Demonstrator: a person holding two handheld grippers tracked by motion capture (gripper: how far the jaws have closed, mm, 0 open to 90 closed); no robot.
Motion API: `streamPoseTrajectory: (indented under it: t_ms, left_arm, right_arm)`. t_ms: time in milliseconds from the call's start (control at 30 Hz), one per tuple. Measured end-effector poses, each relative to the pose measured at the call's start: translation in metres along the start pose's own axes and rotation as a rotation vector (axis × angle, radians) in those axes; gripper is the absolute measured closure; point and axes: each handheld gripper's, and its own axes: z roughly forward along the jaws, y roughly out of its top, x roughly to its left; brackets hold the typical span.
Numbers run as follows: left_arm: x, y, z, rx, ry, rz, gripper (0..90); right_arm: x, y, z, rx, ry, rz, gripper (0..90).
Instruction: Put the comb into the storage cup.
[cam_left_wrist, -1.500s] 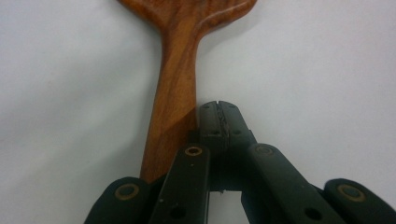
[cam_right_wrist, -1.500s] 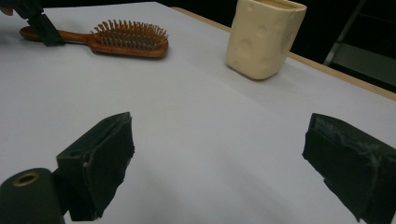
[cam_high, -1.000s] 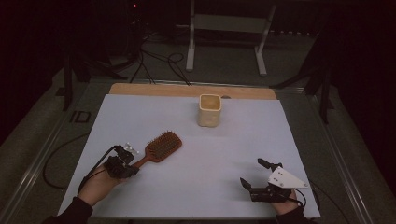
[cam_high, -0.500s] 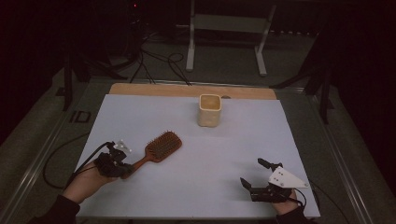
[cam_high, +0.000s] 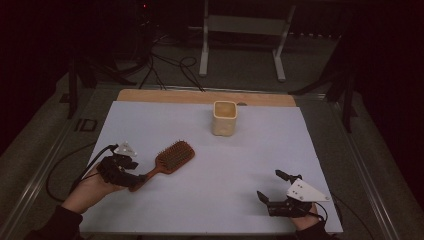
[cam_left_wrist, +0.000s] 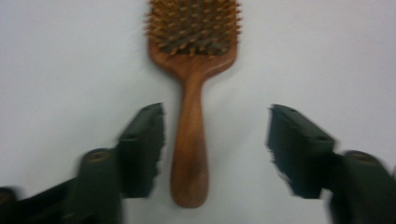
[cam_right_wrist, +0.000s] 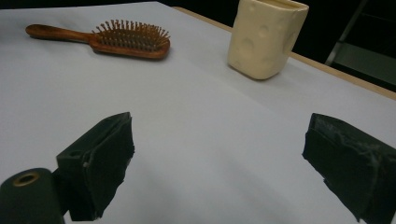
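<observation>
Here your left gripper (cam_high: 136, 179) sat near the worktop's front left corner, and its jaws had just been opening: in the left gripper view (cam_left_wrist: 215, 154) they stood apart on either side of the brush (cam_left_wrist: 192, 88) handle, neither pad pressing the wood. The handle lay between them, nearer one jaw than the other, with white worktop (cam_left_wrist: 56, 60) showing on both sides of it. The brush (cam_high: 167, 161) lay flat, bristles up. Its handle end pointed toward your left hand (cam_high: 92, 187) and its head angled away toward the middle of the worktop. The cable from that gripper trailed off over the left edge.

Your right gripper (cam_high: 270, 187) rested near the front right corner, well apart from the brush. Its jaws were spread wide with nothing between them; in the right gripper view (cam_right_wrist: 219, 163) there was only bare worktop (cam_right_wrist: 201, 140) in the gap. The grey plate (cam_high: 305, 191) sat on top of that gripper.

Farther out, the cup (cam_high: 224, 118) stood upright toward the back edge, near the middle of it, well apart from the brush and from both grippers. In the right gripper view the cup (cam_right_wrist: 266, 37) was cream-coloured with round dimples in its side, and the brush (cam_right_wrist: 116, 41) lay well to its left. A strip of bare wood (cam_high: 200, 97) ran along the back edge behind the white sheet.
</observation>
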Motion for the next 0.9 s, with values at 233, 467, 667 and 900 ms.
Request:
streamPoseTrajectory:
  t_ms: [233,467,667,900]
  left_arm:
    - [-0.004,0.01,0.007,0.039,-0.009,0.035,1.5]
    - [-0.007,0.02,0.022,0.1,-0.014,0.077,0.1]
    - [-0.008,0.027,0.033,0.127,-0.014,0.1,0.1]
    - [-0.001,0.032,0.044,0.169,-0.003,0.109,1.2]
  right_arm:
    - [0.0,0.0,0.0,0.001,0.002,0.001,8.3]
    - [0.001,0.0,0.0,0.002,0.003,-0.001,8.3]
    - [0.001,0.0,0.001,0.003,0.006,-0.006,8.3]
    - [0.001,0.0,0.001,0.001,0.007,-0.005,8.3]
